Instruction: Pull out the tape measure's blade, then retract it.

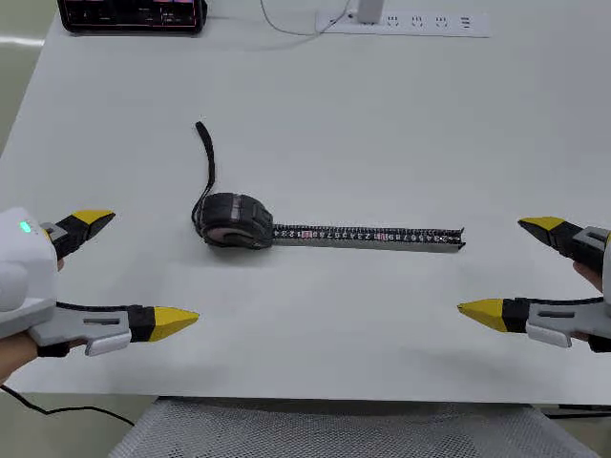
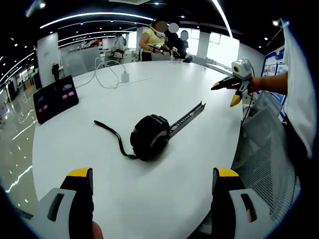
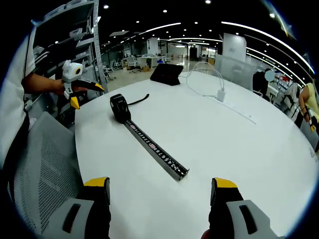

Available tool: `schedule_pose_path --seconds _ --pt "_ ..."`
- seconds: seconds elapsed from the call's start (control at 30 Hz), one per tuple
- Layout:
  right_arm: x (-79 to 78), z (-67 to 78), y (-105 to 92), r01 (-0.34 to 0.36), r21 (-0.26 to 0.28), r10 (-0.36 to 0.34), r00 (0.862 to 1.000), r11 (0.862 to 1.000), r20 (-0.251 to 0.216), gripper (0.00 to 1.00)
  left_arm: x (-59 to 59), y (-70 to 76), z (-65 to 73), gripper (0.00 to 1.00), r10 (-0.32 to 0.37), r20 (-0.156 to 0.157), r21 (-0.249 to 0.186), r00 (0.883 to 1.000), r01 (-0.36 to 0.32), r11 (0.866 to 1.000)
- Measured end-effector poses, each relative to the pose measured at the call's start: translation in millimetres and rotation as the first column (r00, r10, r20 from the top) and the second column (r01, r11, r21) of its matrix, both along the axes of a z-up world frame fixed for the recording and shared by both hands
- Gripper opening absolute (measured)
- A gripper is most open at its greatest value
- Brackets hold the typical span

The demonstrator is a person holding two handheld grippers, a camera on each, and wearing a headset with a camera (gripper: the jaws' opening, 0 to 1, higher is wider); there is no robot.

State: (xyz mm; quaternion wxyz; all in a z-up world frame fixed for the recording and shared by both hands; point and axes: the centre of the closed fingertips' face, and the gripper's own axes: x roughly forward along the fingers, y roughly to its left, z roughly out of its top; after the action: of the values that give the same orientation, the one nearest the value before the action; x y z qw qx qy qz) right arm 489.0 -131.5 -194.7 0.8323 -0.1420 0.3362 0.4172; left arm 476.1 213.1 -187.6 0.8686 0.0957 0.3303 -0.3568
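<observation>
Tape measure (image 1: 234,221) near the middle of the white table (image 1: 334,124), dark case with its wrist strap (image 1: 206,157) trailing toward the far edge. Blade (image 1: 368,236) drawn out to the person's right, lying flat on the table with the numbers up, and its end hook (image 1: 461,239) resting on the surface. Nothing holds the blade, so a lock is probably set; the lock itself cannot be made out.

Left gripper (image 1: 154,265) sits left of the case, jaws spread wide, yellow tips pointing at it but well apart from it. Right gripper (image 1: 490,265) sits beyond the hook end, jaws just as wide, near the hook and not touching. Neither carries anything. In each gripper view the tape runs straight ahead between that gripper's own jaws, case nearest the left, hook nearest the right.

Judgement: the pull-out half looks done and retraction remains. The stance fits that, one tool lined up on each end, left for steadying the case or working the release, right for guiding the hook home. Risk is a fast snap-back if the blade is freed unguided, or the light case skidding.

Power strip (image 1: 410,19) and a black device (image 1: 134,13) lie at the far edge, out of the way. A mesh chair (image 1: 334,429) sits at the near edge.
</observation>
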Motion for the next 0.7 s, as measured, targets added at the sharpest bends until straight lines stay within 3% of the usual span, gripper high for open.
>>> schedule_pose_path --seconds 0.4,0.7 --pt "-13.3 3.5 1.6 0.028 0.022 -0.028 0.999 0.999 0.014 0.93 -15.2 5.9 0.4 0.99 0.052 -0.003 -0.016 0.999 -0.052 0.999" --pt "-20.4 -1.1 -4.0 0.057 0.026 -0.058 0.998 0.998 0.028 0.93 -23.6 1.0 -3.1 0.99 0.077 -0.015 -0.045 0.997 -0.078 0.996"
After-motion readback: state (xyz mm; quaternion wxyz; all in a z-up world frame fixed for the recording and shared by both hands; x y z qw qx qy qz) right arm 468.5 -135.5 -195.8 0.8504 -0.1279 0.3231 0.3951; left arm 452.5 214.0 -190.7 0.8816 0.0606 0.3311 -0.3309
